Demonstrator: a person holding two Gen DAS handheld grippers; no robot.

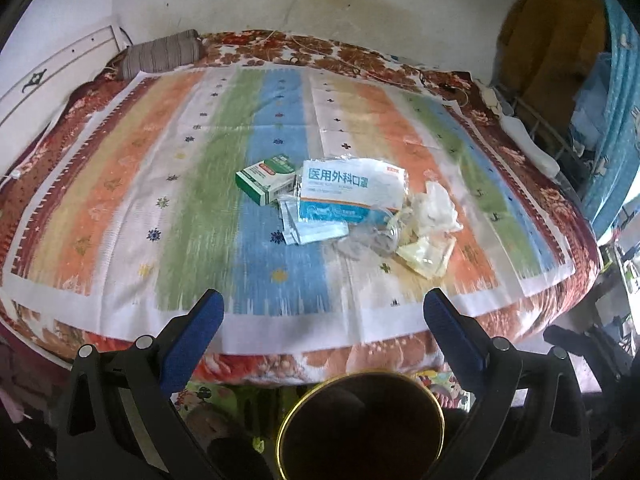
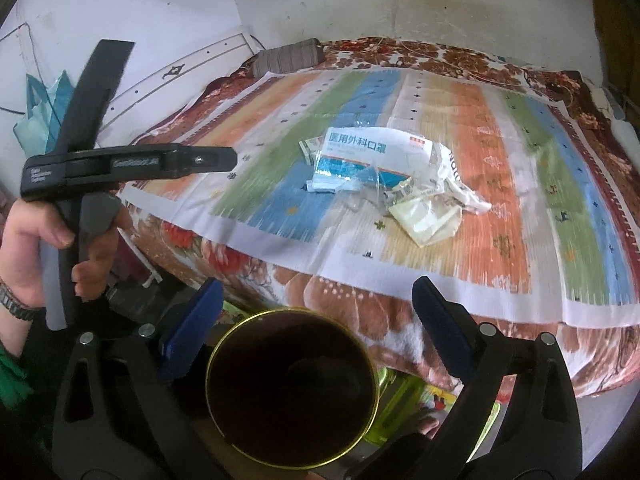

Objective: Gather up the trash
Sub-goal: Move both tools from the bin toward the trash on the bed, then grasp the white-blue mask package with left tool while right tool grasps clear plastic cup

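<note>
A pile of trash lies mid-bed on the striped cloth (image 1: 200, 184): a green-white small box (image 1: 266, 179), a white-blue face mask packet (image 1: 352, 190), clear plastic wrap (image 1: 368, 240), crumpled white paper (image 1: 438, 206) and a yellowish wrapper (image 1: 426, 256). The packet (image 2: 376, 152) and yellowish wrapper (image 2: 426, 220) also show in the right wrist view. A dark round bin with a gold rim (image 1: 360, 428) stands on the floor below both grippers (image 2: 292, 392). My left gripper (image 1: 324, 308) is open and empty, short of the pile. My right gripper (image 2: 318, 300) is open and empty above the bin.
The bed has a floral blanket (image 2: 400, 312) and a striped pillow (image 1: 164, 54) at the far side. The left tool and the hand holding it (image 2: 80, 176) are at the left of the right wrist view. Hanging clothes (image 1: 560, 40) and a rack stand to the right.
</note>
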